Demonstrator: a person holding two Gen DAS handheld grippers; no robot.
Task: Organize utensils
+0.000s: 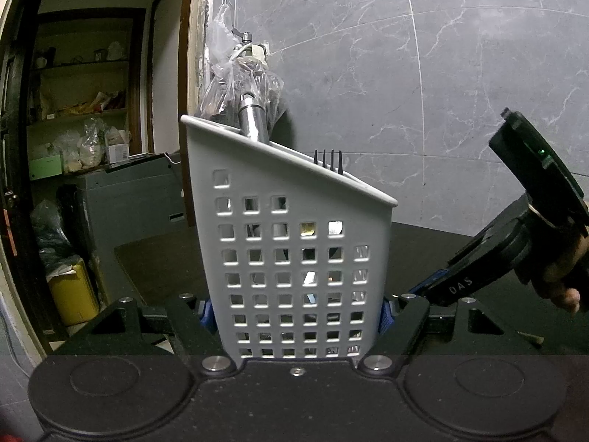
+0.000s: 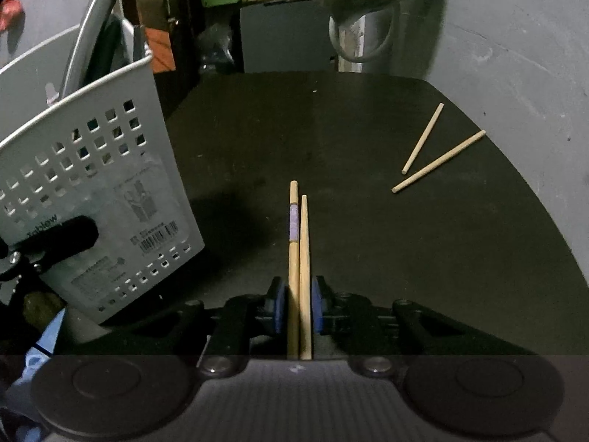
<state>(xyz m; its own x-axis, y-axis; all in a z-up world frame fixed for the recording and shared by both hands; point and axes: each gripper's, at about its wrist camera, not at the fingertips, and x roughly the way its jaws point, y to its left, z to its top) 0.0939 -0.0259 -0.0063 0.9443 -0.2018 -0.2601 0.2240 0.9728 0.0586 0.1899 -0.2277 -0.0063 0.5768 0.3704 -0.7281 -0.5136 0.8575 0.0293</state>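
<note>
A white perforated utensil holder (image 1: 294,258) stands on the dark table, and my left gripper (image 1: 294,313) is shut on its lower sides. A metal handle (image 1: 252,119) and black fork tines (image 1: 328,161) stick out of its top. The holder also shows in the right wrist view (image 2: 95,184), at left. My right gripper (image 2: 299,307) is shut on a pair of wooden chopsticks (image 2: 299,258) that point forward over the table. Two more chopsticks (image 2: 438,158) lie loose on the table at the right. The right gripper's body shows in the left wrist view (image 1: 515,243), right of the holder.
The dark table (image 2: 349,221) ends at a grey marble wall (image 1: 441,73) behind. A plastic bag with a tap (image 1: 243,77) hangs behind the holder. Shelves and a yellow bin (image 1: 71,291) stand off to the left.
</note>
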